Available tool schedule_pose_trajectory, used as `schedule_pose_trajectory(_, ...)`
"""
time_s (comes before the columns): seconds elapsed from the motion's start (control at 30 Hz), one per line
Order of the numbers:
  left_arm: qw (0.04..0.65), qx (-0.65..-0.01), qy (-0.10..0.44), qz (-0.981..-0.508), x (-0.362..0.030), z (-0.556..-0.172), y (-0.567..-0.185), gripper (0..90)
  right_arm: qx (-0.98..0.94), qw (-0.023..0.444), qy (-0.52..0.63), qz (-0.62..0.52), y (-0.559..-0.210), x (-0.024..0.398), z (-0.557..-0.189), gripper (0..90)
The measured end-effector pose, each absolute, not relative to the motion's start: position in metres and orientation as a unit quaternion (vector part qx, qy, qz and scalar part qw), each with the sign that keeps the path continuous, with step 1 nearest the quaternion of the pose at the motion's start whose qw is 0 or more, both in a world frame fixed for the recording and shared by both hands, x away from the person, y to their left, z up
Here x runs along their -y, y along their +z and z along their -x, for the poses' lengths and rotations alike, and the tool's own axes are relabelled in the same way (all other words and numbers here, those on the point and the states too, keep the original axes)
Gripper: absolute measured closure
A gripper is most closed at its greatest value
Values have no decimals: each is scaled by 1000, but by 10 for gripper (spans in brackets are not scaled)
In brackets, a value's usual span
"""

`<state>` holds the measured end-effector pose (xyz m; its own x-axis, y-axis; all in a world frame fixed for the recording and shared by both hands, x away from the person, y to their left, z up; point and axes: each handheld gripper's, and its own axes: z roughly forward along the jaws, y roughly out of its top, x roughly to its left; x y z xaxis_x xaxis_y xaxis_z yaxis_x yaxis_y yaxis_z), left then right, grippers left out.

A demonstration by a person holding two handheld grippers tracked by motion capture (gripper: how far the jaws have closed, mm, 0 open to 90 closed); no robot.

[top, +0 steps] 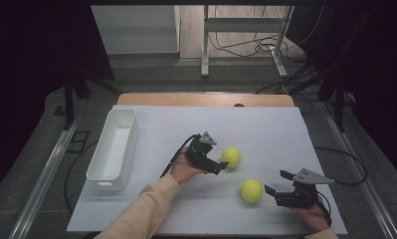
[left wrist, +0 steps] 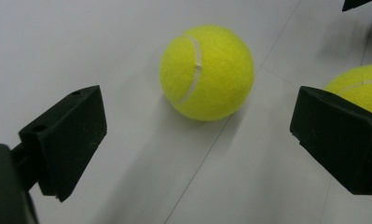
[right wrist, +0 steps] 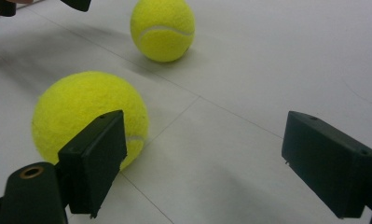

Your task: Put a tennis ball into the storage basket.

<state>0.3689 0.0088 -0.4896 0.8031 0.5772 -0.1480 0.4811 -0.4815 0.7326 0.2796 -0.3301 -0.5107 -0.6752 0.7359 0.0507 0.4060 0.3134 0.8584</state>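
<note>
Tennis ball nearest the person [top: 251, 190] lies on the white bench [top: 285, 134], just beside the right hand-held gripper [top: 277, 184], whose jaws are spread and empty. It sits off-centre toward one jaw, so shifting sideways to centre it before closing seems wise. Farther off, the second tennis ball [top: 231, 157] rests between the spread, empty jaws of the left hand-held gripper [top: 222, 165]. Farthest left stands the white bin [top: 114, 149].
</note>
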Motion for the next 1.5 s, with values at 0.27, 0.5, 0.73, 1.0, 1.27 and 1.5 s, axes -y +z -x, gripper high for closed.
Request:
schedule_pose_trajectory(0.27, 401, -307, 58, -861, -2, -375, -490, 47, -788, 180, 463, -365, -510, 331, -279, 145)
schedule_pose_trajectory(0.5, 396, -302, 51, -866, 10, -380, -494, 46, -787, 181, 461, -367, -510, 332, -279, 145)
schedule_pose_trajectory(0.73, 389, -300, 47, -870, 22, -388, -495, 46, -787, 182, 461, -366, -510, 332, -279, 145)
schedule_pose_trajectory(1.0, 381, -307, 37, -871, 30, -396, -500, 48, -788, 181, 462, -365, -510, 332, -279, 145)
schedule_pose_trajectory(1.27, 375, -309, 23, -874, 41, -402, -507, 58, -788, 182, 461, -365, -511, 332, -279, 145)
schedule_pose_trajectory(1.5, 371, -300, 10, -879, 42, -403, -511, 234, -790, 184, 458, -364, -511, 332, -279, 145)
